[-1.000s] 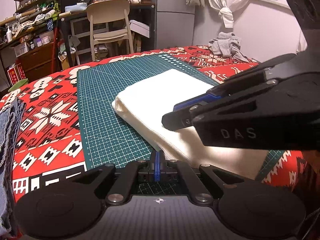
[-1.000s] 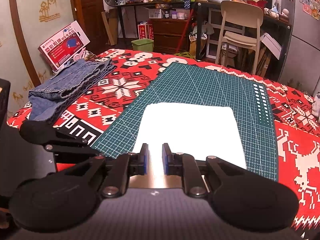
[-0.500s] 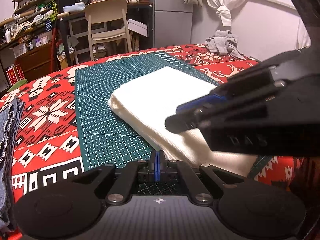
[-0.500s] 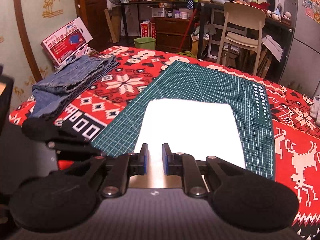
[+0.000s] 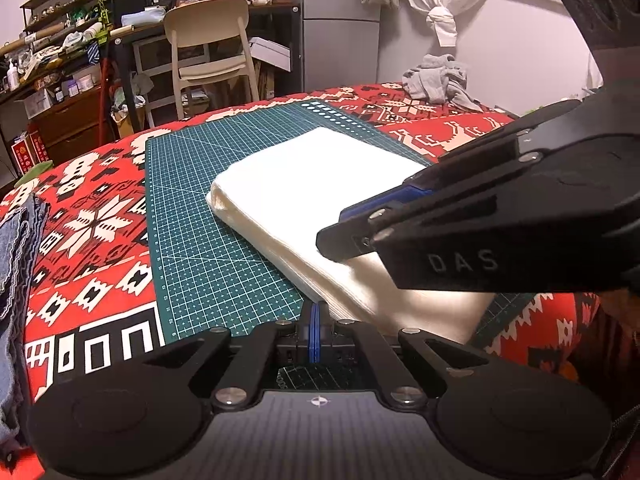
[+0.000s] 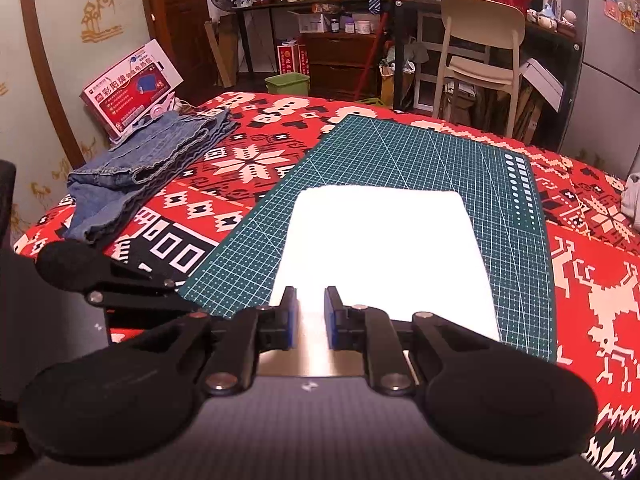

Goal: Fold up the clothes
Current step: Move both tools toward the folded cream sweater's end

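A white cloth (image 5: pixel 300 184), folded into a thick rectangle, lies flat on the green cutting mat (image 5: pixel 200 240). My left gripper (image 5: pixel 314 320) is shut at the mat's near edge, just beside the cloth's near left corner, with nothing visible between its blue pads. My right gripper (image 5: pixel 340 236) reaches in from the right, low over the near half of the cloth. In the right wrist view the right gripper (image 6: pixel 310 316) stands narrowly open above the near edge of the white cloth (image 6: pixel 380 240), with the green mat (image 6: pixel 400 152) stretching beyond it.
A red patterned blanket (image 6: pixel 248 168) covers the surface under the mat. Folded blue jeans (image 6: pixel 140 176) lie at its left edge beside a red box (image 6: pixel 128 92). A grey clothes heap (image 5: pixel 436 80) sits at the far right. A cream chair (image 6: pixel 480 40) and cluttered desks stand behind.
Both views drift only slightly. The white cloth lies as before, the left jaws stay shut and the right jaws keep the same narrow gap.
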A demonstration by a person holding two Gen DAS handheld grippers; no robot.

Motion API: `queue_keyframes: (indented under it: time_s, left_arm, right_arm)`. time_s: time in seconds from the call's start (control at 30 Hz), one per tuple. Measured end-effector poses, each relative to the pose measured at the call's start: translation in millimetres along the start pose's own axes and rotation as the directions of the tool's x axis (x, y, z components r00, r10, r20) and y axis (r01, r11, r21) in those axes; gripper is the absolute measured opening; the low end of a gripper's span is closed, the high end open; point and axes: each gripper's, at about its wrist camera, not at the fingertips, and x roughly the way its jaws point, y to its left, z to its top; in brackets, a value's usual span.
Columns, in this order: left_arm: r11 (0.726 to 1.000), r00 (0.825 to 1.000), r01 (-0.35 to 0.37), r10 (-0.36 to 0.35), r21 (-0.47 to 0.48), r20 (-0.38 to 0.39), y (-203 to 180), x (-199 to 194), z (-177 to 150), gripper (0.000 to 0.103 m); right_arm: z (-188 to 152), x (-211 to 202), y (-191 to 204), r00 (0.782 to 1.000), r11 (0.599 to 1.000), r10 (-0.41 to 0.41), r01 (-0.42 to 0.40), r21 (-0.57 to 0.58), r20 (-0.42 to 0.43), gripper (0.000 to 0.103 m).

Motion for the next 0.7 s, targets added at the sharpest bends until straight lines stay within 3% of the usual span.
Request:
queue_keyframes:
  time_s: [0.7]
  left_arm:
    - [1.000,1.000,0.018,-0.018,-0.020,0.000,-5.5,-4.9,-6.6,0.000]
  right_arm:
    - [-16.9,-21.4,5.3,1.000,0.998,0.006,-0.008,-0.062,-0.026,0.016]
